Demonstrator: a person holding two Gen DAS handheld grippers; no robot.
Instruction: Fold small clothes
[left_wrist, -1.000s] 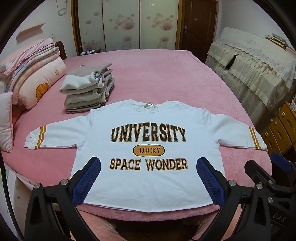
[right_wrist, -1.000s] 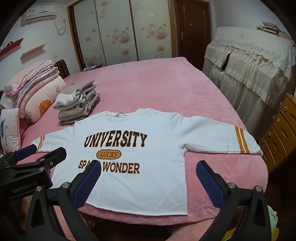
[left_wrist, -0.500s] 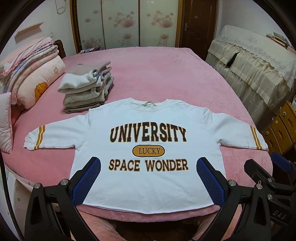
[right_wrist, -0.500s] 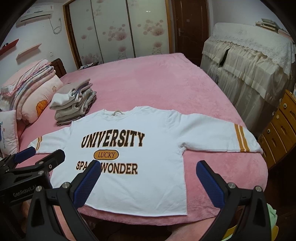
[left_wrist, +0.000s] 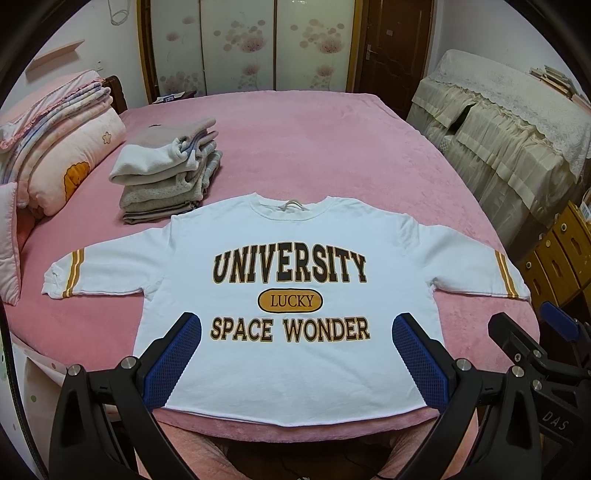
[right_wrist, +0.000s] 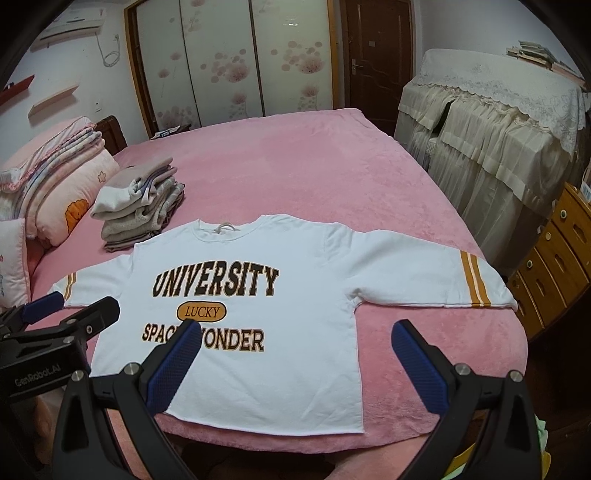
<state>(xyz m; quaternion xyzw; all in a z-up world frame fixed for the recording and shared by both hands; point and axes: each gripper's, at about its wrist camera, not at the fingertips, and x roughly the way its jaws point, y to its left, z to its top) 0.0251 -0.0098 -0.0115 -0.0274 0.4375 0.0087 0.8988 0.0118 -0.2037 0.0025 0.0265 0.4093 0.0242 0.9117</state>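
A white sweatshirt (left_wrist: 291, 236) printed "UNIVERSITY LUCKY SPACE WONDER" lies flat, front up, on the pink bed, both striped sleeves spread out; it also shows in the right wrist view (right_wrist: 295, 258). My left gripper (left_wrist: 295, 354) is open and empty, hovering above the hem at the shirt's middle. My right gripper (right_wrist: 295, 358) is open and empty above the hem's right corner. The right gripper also shows at the right edge of the left wrist view (left_wrist: 535, 339). The left gripper also shows at the left of the right wrist view (right_wrist: 70, 314).
A stack of folded grey and beige clothes (left_wrist: 170, 173) sits on the bed (left_wrist: 314, 147) beyond the shirt's left shoulder. Pillows and a folded quilt (left_wrist: 55, 140) lie at the far left. A lace-covered cabinet (left_wrist: 509, 122) and wooden drawers (left_wrist: 561, 254) stand right of the bed.
Both views have drifted slightly back and up, so the shirt sits a little lower in frame. The shirt has not moved and both grippers stay open.
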